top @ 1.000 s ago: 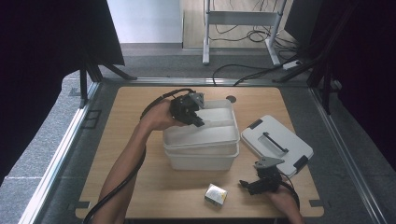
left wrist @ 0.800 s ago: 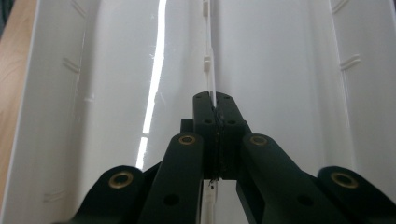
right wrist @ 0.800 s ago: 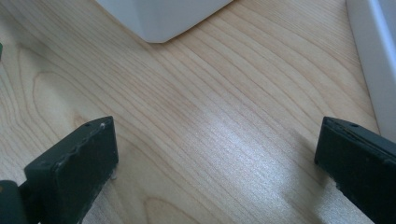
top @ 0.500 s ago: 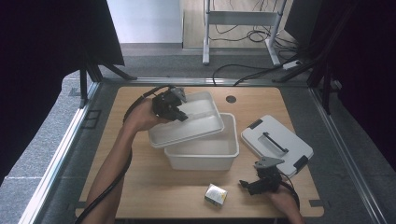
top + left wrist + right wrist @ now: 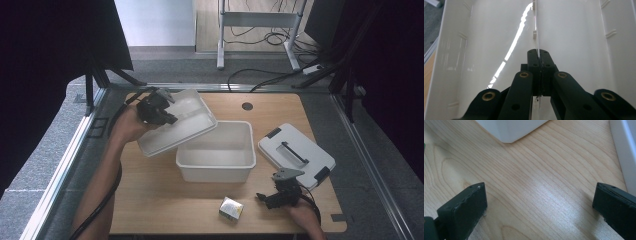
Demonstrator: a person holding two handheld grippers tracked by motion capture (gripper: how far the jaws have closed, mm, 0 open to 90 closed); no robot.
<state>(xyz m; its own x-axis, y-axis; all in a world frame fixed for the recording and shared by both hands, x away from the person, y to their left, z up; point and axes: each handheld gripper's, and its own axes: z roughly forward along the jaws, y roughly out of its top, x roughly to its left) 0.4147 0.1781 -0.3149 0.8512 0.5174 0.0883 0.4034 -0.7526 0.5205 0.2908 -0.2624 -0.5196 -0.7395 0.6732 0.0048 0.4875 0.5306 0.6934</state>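
Left gripper [image 5: 159, 111] jaws clamped together on centre divider of shallow white plastic tray [image 5: 185, 131], tray tilted above table's [image 5: 165, 200] far left corner, overlapping deep white plastic bin [image 5: 216, 159], right gripper [image 5: 275, 196] jaws apart near front edge.

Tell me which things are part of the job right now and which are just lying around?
In the job:
- shallow white plastic divided tray, pinched by its centre divider in the left hand-held gripper
- deep white plastic tub

Lying about:
- flat white plastic lid with black clips
- small shiny foil-wrapped box
- right hand-held gripper, open on the wooden table
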